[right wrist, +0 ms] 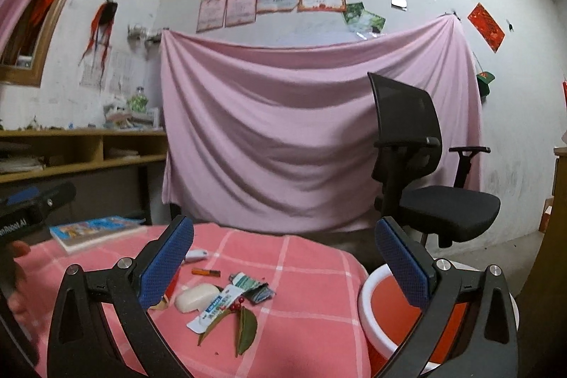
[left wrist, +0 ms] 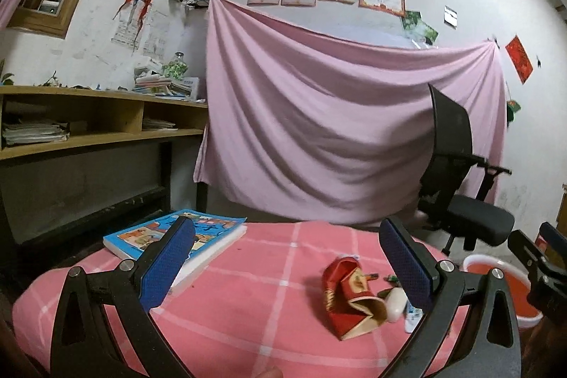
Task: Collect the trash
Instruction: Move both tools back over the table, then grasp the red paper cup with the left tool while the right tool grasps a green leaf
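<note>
Trash lies on the pink checked tablecloth (left wrist: 248,289). A crumpled red carton (left wrist: 349,296) lies just left of my left gripper's right finger. Beside it are a white oval soap-like piece (right wrist: 196,297), a white and blue wrapper (right wrist: 212,309), green leaves with red berries (right wrist: 244,325), a torn teal wrapper (right wrist: 251,286) and an orange stick (right wrist: 205,271). My left gripper (left wrist: 287,257) stands open above the cloth, nothing between its pads. My right gripper (right wrist: 283,257) is open wide too, with the small trash below and between its fingers, untouched.
A white basin with a red inside (right wrist: 382,303) stands off the table's right edge. A blue picture book (left wrist: 177,236) lies at the table's far left. Behind are a black office chair (right wrist: 425,186), a hanging pink sheet (right wrist: 301,130) and wooden shelves (left wrist: 88,123).
</note>
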The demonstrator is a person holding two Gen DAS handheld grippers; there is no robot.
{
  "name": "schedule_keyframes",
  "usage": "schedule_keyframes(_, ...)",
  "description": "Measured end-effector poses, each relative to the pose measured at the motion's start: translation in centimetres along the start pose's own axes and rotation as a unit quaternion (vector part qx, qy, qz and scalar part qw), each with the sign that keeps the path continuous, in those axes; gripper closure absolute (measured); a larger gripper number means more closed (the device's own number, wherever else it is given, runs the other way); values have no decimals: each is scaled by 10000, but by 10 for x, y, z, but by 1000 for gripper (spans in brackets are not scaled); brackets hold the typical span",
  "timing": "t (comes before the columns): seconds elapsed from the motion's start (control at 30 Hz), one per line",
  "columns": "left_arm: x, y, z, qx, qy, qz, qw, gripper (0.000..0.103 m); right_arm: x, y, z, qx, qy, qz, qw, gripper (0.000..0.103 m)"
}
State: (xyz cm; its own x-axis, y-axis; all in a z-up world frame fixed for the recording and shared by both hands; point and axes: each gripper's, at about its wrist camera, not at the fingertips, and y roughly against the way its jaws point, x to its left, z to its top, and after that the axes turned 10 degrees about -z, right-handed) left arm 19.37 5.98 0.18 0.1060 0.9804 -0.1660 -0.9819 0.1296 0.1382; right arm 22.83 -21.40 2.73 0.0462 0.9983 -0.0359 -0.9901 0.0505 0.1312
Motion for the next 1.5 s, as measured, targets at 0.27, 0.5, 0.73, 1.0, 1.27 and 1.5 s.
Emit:
schedule_keyframes(0.27, -18, -34, -4, 733, -221, -422, 9962, 1, -8, -34, -11, 987, -185, 112, 9949, 10)
schedule_keyframes(0.5, -26, -77, -15, 1775, -19, -562, 9825, 1, 13, -49, -19, 1594, 334, 354, 9860, 26)
schedule_keyframes(0.73, -18, -103, -29, 2455, 474, -822, 9647, 5, 15, -70, -29, 2224, 368, 652, 9721, 31)
schedule_keyframes(1.0, -6, -116, -39, 2901, 1139, -1332, 9408, 48, 16, -87, -42, 2937, 293, 1120, 9489, 31)
schedule_keyframes(1.27, -3, -110, -38, 2889, 1320, -1467, 9368, 59, 23, -93, -52, 3411, 423, 1336, 9295, 50)
schedule_keyframes(1.5, -6, -104, -35, 2793, 1367, -1474, 9389, 60, 19, -100, -57, 3635, 320, 1229, 9229, 65)
